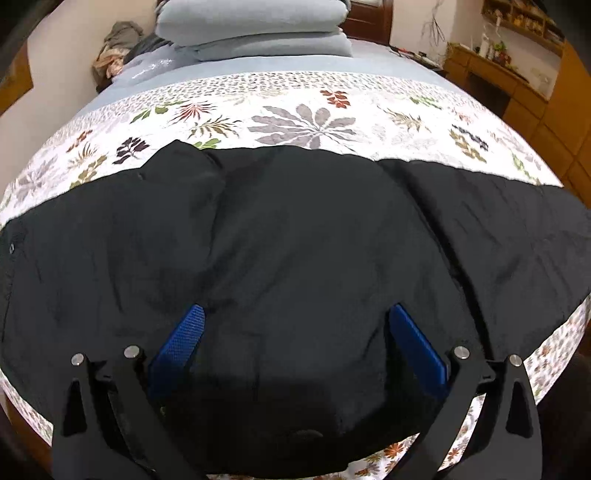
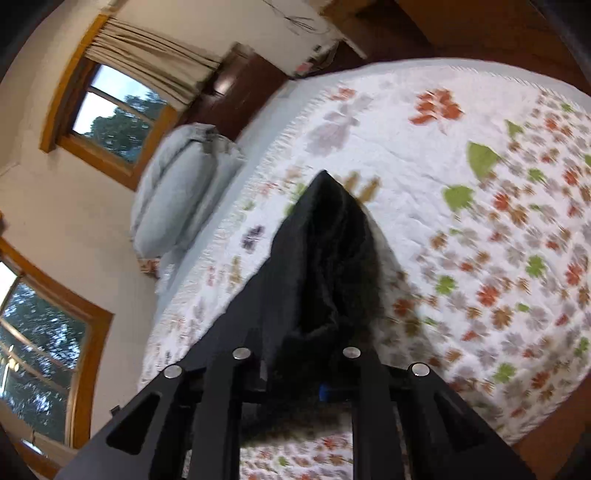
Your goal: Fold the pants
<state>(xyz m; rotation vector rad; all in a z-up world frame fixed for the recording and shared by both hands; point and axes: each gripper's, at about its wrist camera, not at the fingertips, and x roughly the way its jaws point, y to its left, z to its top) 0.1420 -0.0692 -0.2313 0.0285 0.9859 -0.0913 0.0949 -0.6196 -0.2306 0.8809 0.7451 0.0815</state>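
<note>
The black pants [image 1: 295,240] lie spread across the near part of the floral bedspread [image 1: 295,110], running from the left edge of the left wrist view to its right edge. The left gripper [image 1: 295,314] hovers low over them with its 2 blue pads [image 1: 184,339] set wide apart, gripping nothing; the cloth fills the gap between the pads and passes under both. Beyond the pants, at the head of the bed, sit stacked grey-blue pillows [image 1: 255,26].

In the right wrist view, the right gripper [image 2: 295,384] has its jaws drawn close together on a bunch of the same pants [image 2: 325,258], which rises from between the fingers to a peak above the bedspread [image 2: 461,240]. This view is tilted and motion-blurred. 2 wood-framed windows [image 2: 114,114] show on the wall at left.
</note>
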